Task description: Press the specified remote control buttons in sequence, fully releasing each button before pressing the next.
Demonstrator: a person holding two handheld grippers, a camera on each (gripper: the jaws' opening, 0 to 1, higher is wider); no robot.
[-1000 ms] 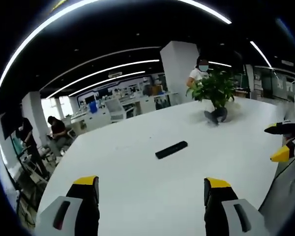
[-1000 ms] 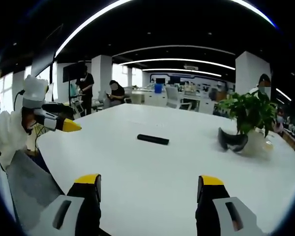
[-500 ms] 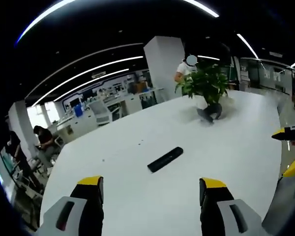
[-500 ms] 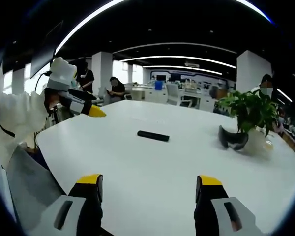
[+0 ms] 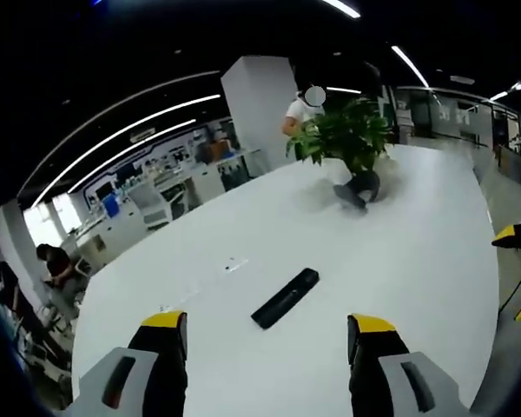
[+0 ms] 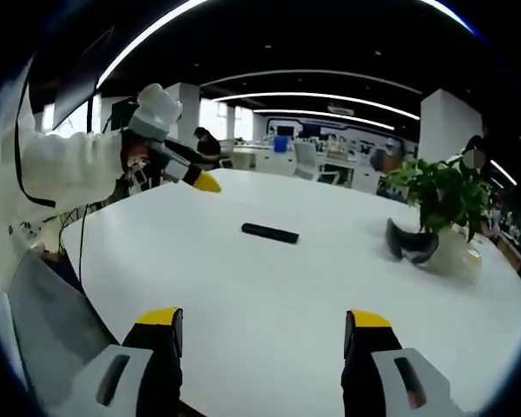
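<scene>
A broad white oval table (image 5: 417,261) carries everything, and the slim black bar-shaped remote control (image 5: 285,297) lies flat near its middle, well apart from the green leafy potted plant (image 5: 343,143) and the dark curved headset (image 6: 410,245) resting just beside the plant's pot at the far end.

In the left gripper view the remote sits just ahead of the left gripper (image 5: 267,334), between the lines of its two yellow-tipped jaws, its long axis running diagonally from lower left to upper right. The jaws stand spread wide with nothing between them. The right gripper (image 6: 259,330) is likewise spread and empty, and from it the remote lies well ahead, long axis crosswise to the jaws. So the left one looks the nearer, and a downward press from it seems the likely next move.

Compared with a second ago, the remote appears larger and lower in the left gripper view, so that gripper has closed in; in the right gripper view the left gripper reaches further over the table.
</scene>
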